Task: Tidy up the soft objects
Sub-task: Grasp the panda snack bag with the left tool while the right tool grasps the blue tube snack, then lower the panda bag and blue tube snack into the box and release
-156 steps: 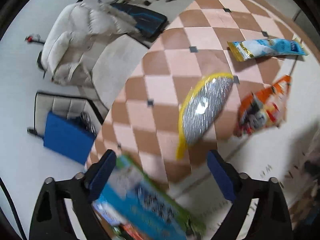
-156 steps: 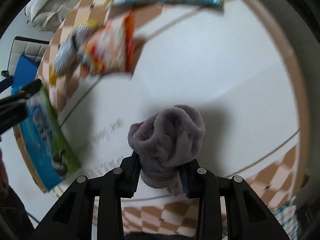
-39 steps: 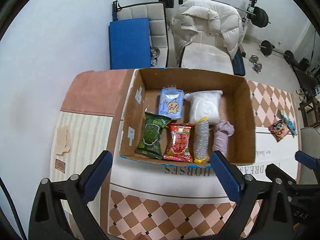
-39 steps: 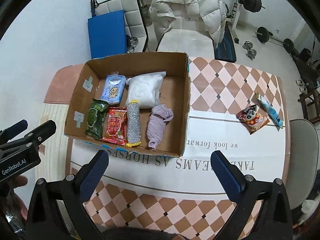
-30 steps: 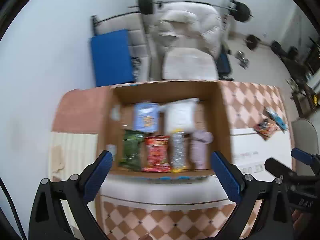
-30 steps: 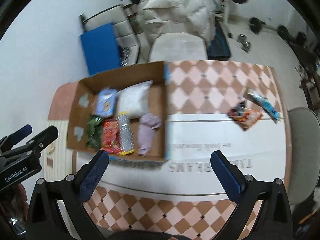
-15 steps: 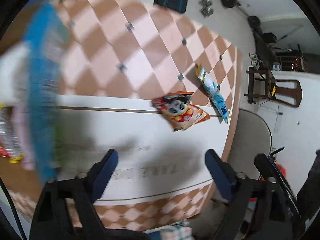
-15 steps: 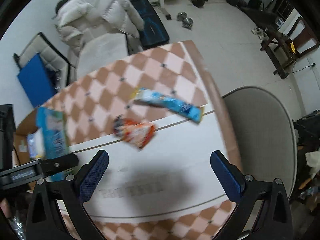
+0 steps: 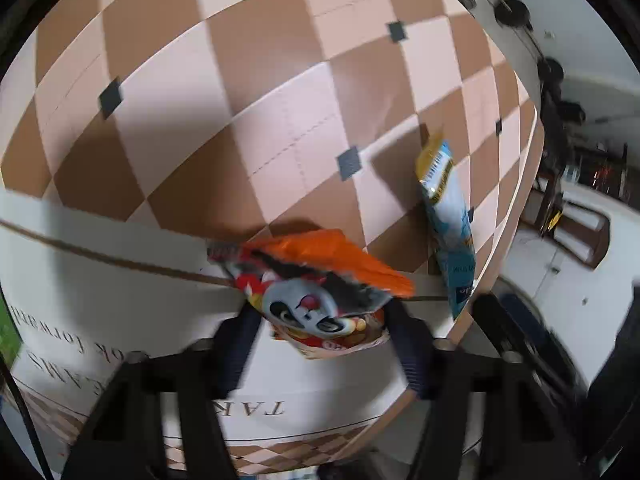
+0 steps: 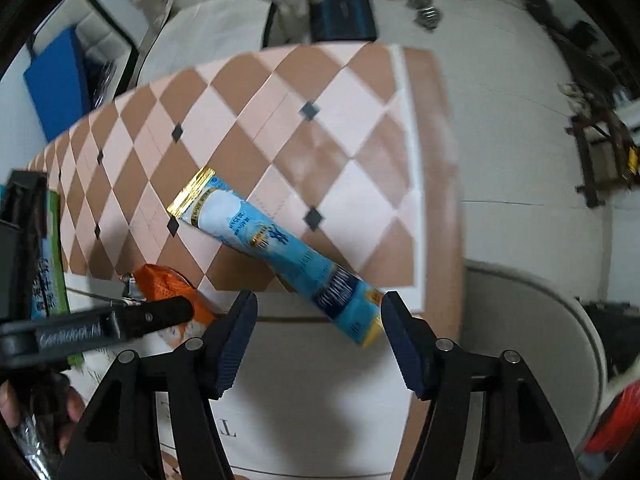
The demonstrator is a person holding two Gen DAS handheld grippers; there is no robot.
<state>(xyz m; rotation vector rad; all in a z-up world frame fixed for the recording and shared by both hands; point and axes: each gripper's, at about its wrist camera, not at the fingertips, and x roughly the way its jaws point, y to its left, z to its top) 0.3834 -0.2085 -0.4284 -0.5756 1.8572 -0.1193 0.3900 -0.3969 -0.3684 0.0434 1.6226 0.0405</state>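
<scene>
while chair (image 10: 532, 344) sits beside table (image 10: 280, 92), blue packet (image 10: 280, 240) lies unobstructed.

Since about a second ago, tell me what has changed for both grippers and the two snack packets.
Both grippers swung from over the box down to the table's far end. The left gripper has been closing around the orange snack bag; the right gripper has been closing, its pads not yet pressing the blue packet. Both packets lie on the tablecloth where they were.
</scene>
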